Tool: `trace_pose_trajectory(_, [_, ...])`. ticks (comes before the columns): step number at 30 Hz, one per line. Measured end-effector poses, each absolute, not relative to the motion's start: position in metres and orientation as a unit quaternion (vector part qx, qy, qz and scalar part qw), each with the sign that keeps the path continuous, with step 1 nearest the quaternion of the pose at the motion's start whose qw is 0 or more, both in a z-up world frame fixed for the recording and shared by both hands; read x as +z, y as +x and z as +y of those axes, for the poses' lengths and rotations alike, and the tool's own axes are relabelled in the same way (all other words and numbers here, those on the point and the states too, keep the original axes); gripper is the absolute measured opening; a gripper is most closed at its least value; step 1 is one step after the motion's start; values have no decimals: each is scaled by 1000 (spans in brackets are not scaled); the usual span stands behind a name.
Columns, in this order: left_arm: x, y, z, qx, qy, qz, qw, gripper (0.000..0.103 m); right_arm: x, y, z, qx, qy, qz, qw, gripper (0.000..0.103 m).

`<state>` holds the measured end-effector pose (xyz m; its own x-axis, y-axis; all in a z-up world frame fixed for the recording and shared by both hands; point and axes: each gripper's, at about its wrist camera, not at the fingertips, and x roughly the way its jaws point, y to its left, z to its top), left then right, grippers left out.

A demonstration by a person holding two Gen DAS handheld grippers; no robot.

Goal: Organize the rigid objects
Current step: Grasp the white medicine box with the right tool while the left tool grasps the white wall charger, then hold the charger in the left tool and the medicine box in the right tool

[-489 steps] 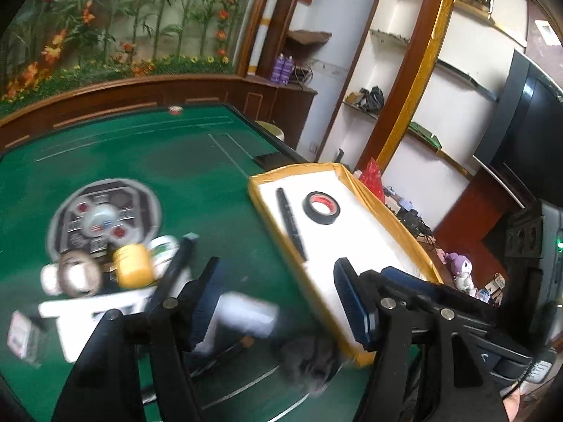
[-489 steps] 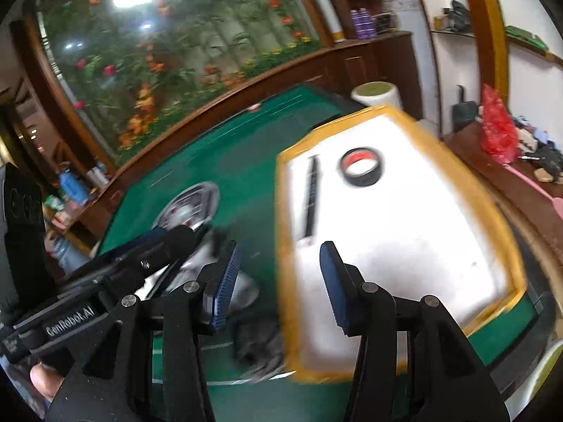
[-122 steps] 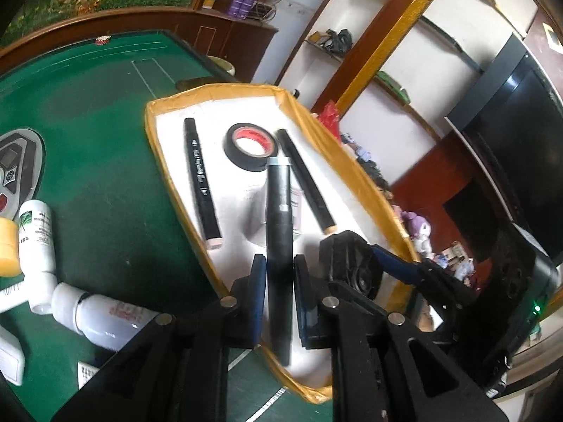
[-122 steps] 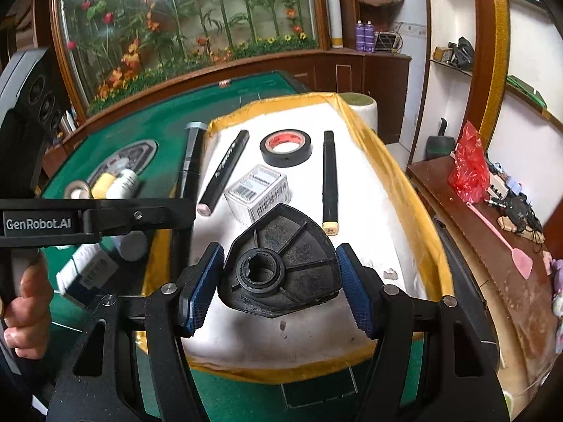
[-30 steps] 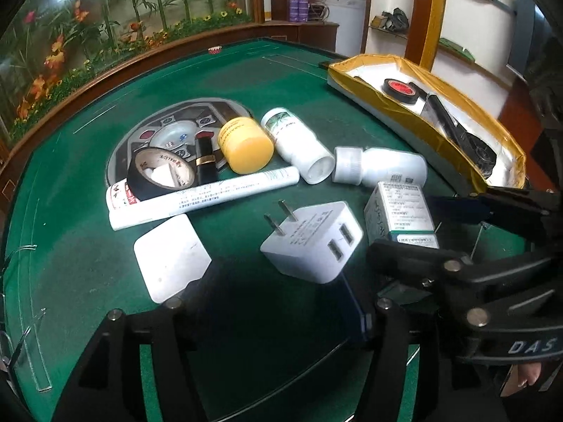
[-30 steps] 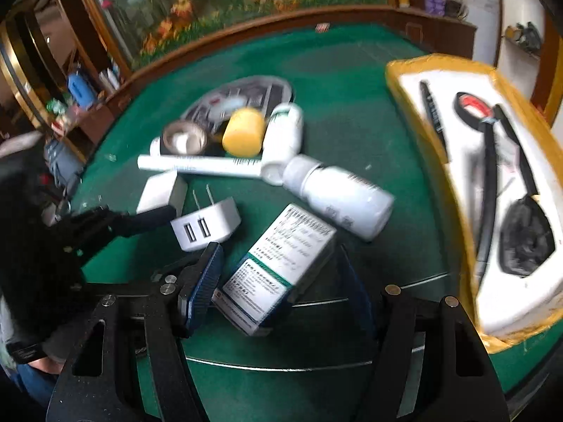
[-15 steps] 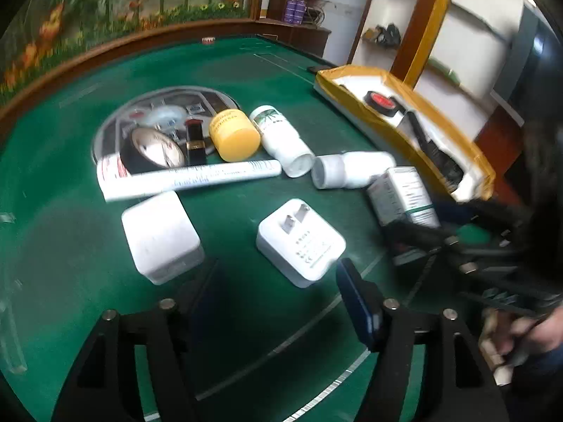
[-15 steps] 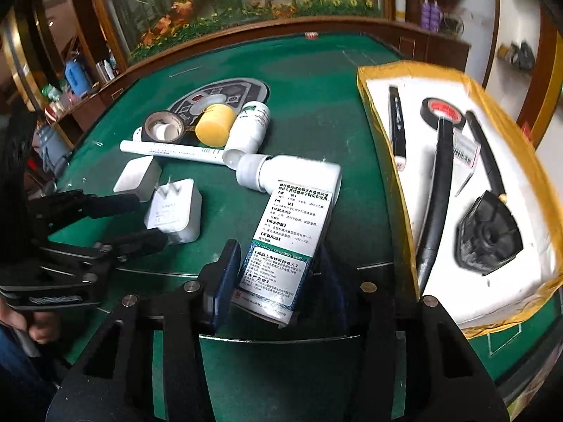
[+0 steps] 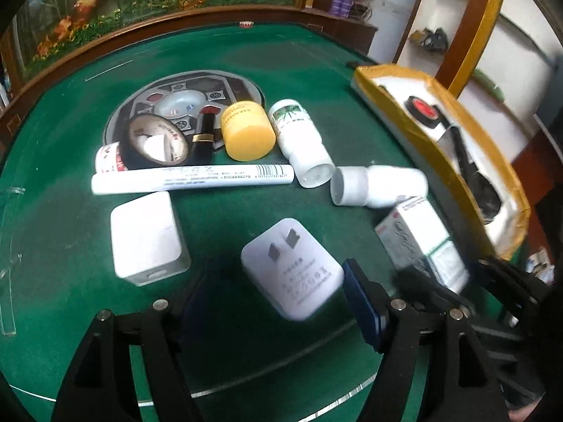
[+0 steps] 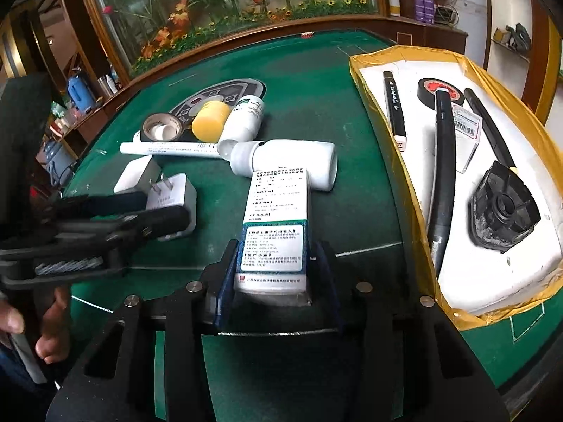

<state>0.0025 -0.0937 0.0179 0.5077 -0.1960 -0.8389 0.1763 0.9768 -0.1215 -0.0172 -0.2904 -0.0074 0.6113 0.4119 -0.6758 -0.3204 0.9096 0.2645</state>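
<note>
A white medicine box (image 10: pixel 276 211) with a green band lies on the green table, and my right gripper (image 10: pixel 272 274) is closing on its near end, blue pads against both sides. The same box (image 9: pixel 418 239) shows blurred in the left wrist view. My left gripper (image 9: pixel 278 292) is opening, its fingers either side of a white plug adapter (image 9: pixel 292 274) without touching it. The yellow-rimmed foam tray (image 10: pixel 404 51) on the right holds two markers, black tape, a flashlight, a small box and a black plastic part (image 10: pixel 503 207).
Behind the box lie a white bottle (image 10: pixel 288 161), a green-label bottle (image 10: pixel 246 116), a yellow jar (image 10: pixel 209 119), a tape roll (image 10: pixel 162 128), a long white tube (image 10: pixel 169 147), a lipstick (image 9: pixel 204 130) and a white charger block (image 9: pixel 147 235). A hand (image 10: pixel 49 320) holds the left gripper.
The right jaws have closed in on the medicine box. The left jaws have widened and rolled over the plug adapter. The flashlight and black part held earlier now lie in the tray.
</note>
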Motion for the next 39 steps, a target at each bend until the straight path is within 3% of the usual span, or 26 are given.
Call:
trace_pose_trajectory(2, [15, 6, -95, -96, 5, 476, 874, 72, -8, -21, -290, 200, 49, 387, 899, 43])
trace_pose_trajectory(4, [16, 4, -92, -101, 8, 471, 876, 58, -8, -21, -291, 201, 47, 386, 899, 43])
trace_pose_trajectory(14, [17, -15, -65, -157, 6, 460, 874, 58, -8, -22, -284, 204, 27, 386, 899, 53])
trace_pose_trajectory(24, [15, -20, -71, -152, 33, 447, 881, 58, -3, -15, -280, 190, 23, 394, 899, 53])
trace_pose_trajectory(25, [15, -21, -70, -152, 32, 445, 882, 58, -3, -14, -281, 192, 29, 393, 899, 53])
trace_pose_trajectory(27, [15, -21, -68, -154, 24, 443, 883, 58, -4, -13, -282, 195, 33, 395, 897, 36])
trace_pose_trajectory(39, [26, -26, -69, -178, 7, 420, 890, 58, 3, -25, -277, 194, 10, 362, 912, 36])
